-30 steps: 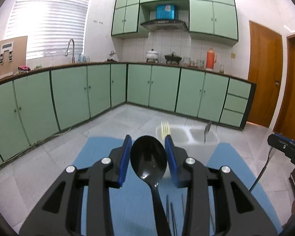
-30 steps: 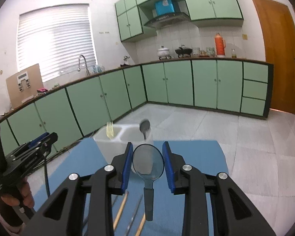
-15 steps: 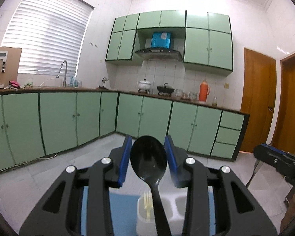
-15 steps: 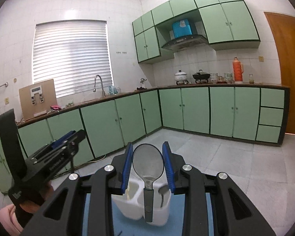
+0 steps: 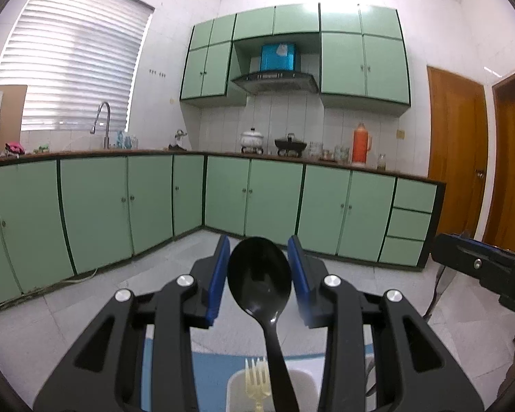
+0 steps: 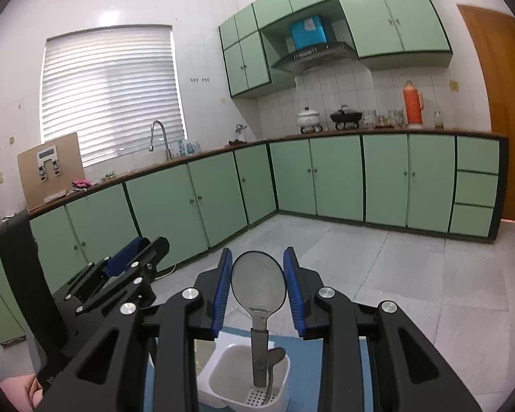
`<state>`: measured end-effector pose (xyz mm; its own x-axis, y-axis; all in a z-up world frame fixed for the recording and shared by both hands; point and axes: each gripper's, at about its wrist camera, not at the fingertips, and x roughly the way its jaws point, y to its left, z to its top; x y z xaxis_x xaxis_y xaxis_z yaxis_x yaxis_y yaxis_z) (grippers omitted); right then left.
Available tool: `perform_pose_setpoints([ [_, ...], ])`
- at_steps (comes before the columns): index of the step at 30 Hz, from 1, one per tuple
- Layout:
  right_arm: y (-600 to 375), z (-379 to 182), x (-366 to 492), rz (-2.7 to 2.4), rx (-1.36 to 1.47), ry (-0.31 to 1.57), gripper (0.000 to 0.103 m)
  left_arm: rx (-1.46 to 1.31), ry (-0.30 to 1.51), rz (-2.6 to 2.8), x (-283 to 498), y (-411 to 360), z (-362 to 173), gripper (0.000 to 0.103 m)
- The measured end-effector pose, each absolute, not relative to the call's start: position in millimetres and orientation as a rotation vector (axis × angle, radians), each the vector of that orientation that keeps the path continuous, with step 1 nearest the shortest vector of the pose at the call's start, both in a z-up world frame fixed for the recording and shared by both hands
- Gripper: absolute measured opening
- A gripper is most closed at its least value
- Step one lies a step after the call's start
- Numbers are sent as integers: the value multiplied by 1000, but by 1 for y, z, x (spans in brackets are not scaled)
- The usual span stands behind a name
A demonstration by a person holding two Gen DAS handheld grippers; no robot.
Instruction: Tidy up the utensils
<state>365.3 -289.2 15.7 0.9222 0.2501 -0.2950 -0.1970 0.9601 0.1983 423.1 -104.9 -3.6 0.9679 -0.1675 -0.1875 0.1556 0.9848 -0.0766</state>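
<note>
Both grippers advancing over white caddy (image 6: 247, 382), now sliding to bottom of frames. Left gripper (image 5: 259, 276) clenching black spoon (image 5: 260, 278); right gripper (image 6: 257, 286) clenching metal spoon (image 6: 258, 288). Drop-in approaching, likely.

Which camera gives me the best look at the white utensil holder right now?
Right wrist view: the white utensil holder shows an open compartment with a perforated floor and a spoon inside. Left wrist view shows only its top rim and a yellow fork, behind the black spoon.
</note>
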Motion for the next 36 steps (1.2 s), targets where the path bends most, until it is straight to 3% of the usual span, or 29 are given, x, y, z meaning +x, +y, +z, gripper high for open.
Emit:
perform_pose_setpoints([
  [21,-274,-53,348,255,166,416,31,-42,307,-142,416,-89,-62,35],
  [23,-272,-56,346,259,158,422,31,-46,316,-137,415,-87,-65,43],
  [26,-269,-55,343,256,146,420,39,-56,321,-138,411,-81,-66,51],
  [31,-271,-57,333,252,165,416,41,-77,311,-138,397,-70,-64,64],
  [36,-277,-64,321,244,191,428,43,-105,310,-129,386,-60,-60,66],
])
